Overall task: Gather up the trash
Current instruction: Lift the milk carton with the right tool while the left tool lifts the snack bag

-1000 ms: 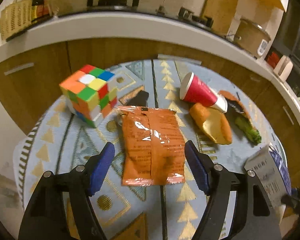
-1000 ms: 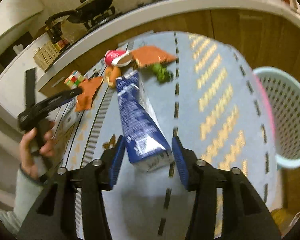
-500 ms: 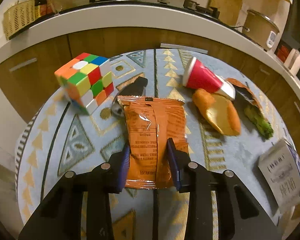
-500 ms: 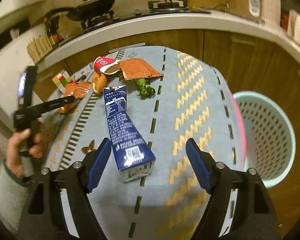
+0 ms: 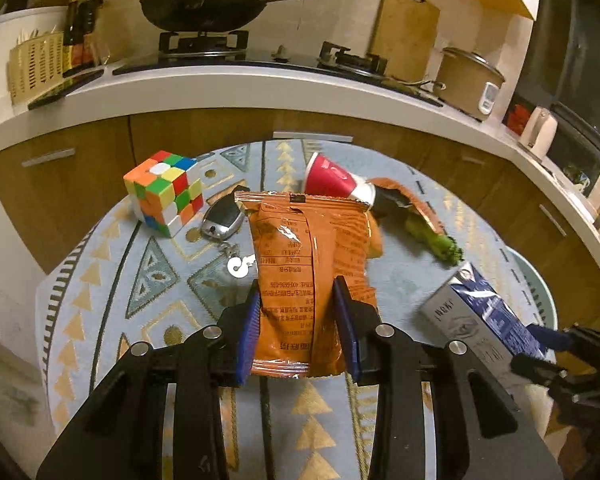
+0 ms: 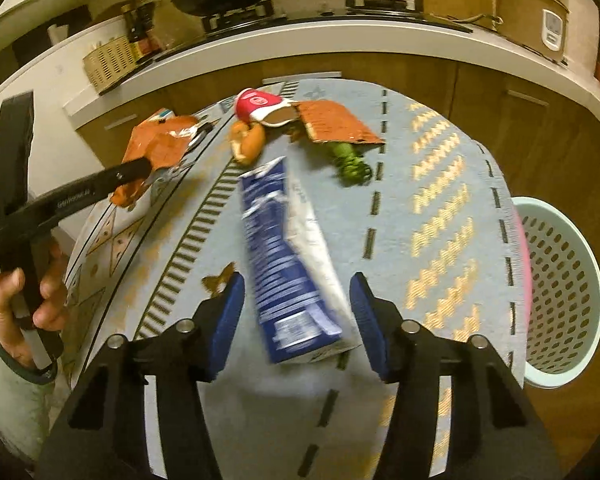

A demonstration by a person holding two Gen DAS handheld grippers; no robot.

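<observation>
My left gripper [image 5: 298, 332] is shut on an orange snack wrapper [image 5: 304, 264] and holds it lifted above the patterned tablecloth [image 5: 140, 280]; the wrapper also shows in the right wrist view [image 6: 156, 152]. My right gripper [image 6: 296, 320] is open, its jaws on either side of the near end of a blue and white carton [image 6: 292, 264] that lies on the table. The carton also shows in the left wrist view [image 5: 484, 316]. A red paper cup [image 5: 332, 182], orange peel [image 6: 248, 142], a torn orange packet [image 6: 332, 122] and a broccoli piece [image 6: 350, 158] lie farther back.
A pale green perforated basket [image 6: 560, 280] stands on the floor right of the table. A colour cube [image 5: 164, 192] and a car key with a ring [image 5: 222, 222] lie at the back left. The kitchen counter with a stove [image 5: 204, 46] runs behind.
My left gripper shut on the orange wrapper and lifted it off the table. My right gripper opened around the carton, then narrowed somewhat while staying open.
</observation>
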